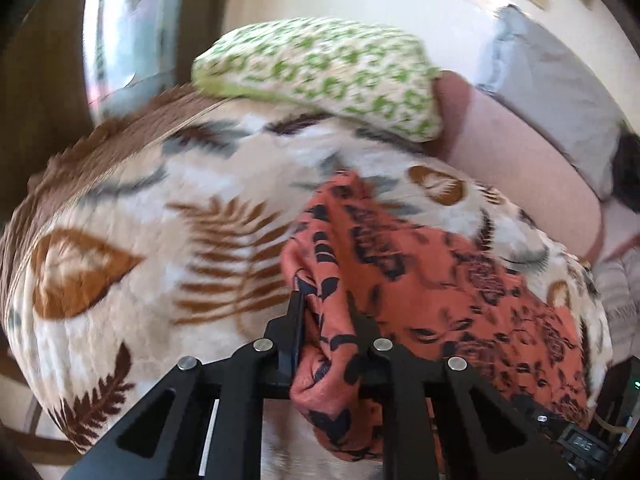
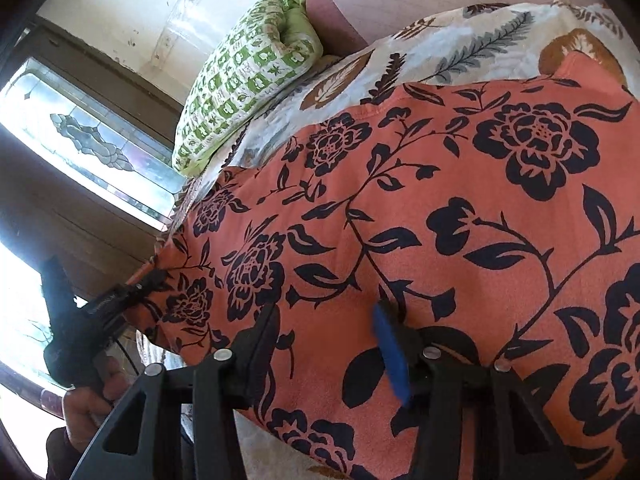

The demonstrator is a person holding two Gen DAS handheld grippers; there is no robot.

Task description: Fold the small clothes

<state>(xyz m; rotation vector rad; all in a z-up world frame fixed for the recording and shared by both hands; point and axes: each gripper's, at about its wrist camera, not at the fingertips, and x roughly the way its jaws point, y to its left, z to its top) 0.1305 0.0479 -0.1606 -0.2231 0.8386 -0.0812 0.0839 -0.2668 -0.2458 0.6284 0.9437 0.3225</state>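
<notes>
One orange floral garment (image 1: 384, 280) bunched inside the left claw (image 1: 324, 304).

Both wrist views close, looking forward along claws; shared: orange floral garment (image 1: 420, 280) (blurred in left view), green pillow (image 2: 248, 80), leaf-print bedspread (image 1: 120, 200).

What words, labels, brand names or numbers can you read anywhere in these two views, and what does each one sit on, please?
No text can be read.
Pale lettering on the left gripper body, right wrist view: too blurred.
Small display at the lower right, left wrist view: too blurred.
Orange floral garment: pattern only.
</notes>
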